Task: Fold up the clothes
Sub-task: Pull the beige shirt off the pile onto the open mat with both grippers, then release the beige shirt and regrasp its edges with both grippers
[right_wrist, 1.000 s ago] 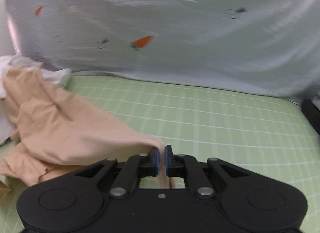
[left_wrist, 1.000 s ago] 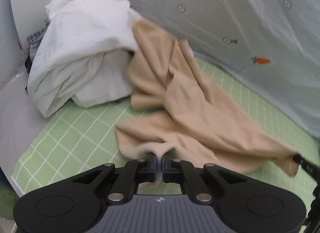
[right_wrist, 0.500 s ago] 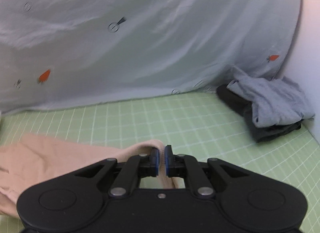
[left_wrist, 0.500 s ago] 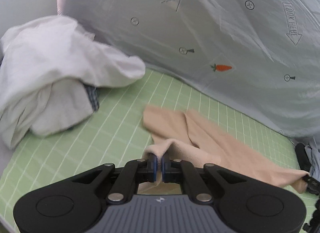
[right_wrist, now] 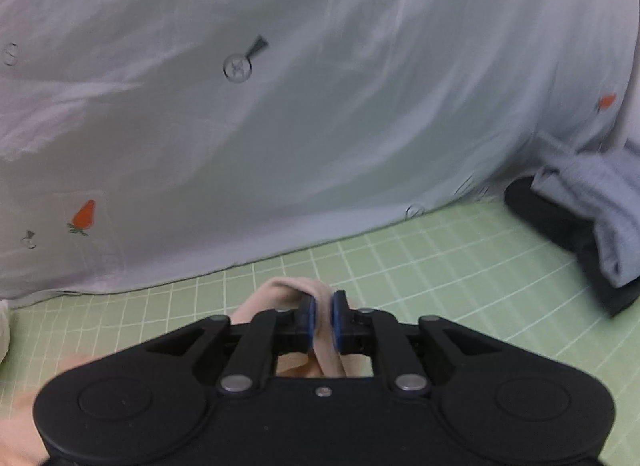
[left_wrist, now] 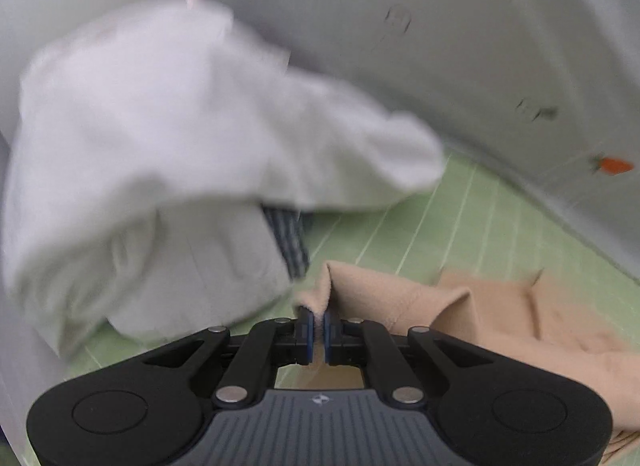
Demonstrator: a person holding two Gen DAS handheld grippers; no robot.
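Left hand-held gripper [left_wrist: 316, 324]: pinched narrow on an edge of the tan garment [left_wrist: 500, 318], which peaks into a ridge just ahead of the blue pads and trails off to its right over the green grid mat [left_wrist: 460, 217].
Right hand-held gripper [right_wrist: 323, 320]: clamped on another bunched edge of the same tan garment [right_wrist: 296, 290]; the cloth loops up over its left pad and hangs down between the fingers.
What changed: a second ago the garment lay draped against the white pile [left_wrist: 180, 137], well ahead of the left hand-held gripper; now it sits clear of that pile, close under both hand-held grippers. Both views are more blurred than half a second ago.
White pile: ahead and to the left of the left hand-held gripper, a checked cloth [left_wrist: 288, 238] showing beneath it.
Grey and dark clothes [right_wrist: 592, 221]: far right of the right hand-held gripper.
Meaning for the task: I'd judge the garment has been separated and is held at two points, ready to be spread flat; no fold shows yet.
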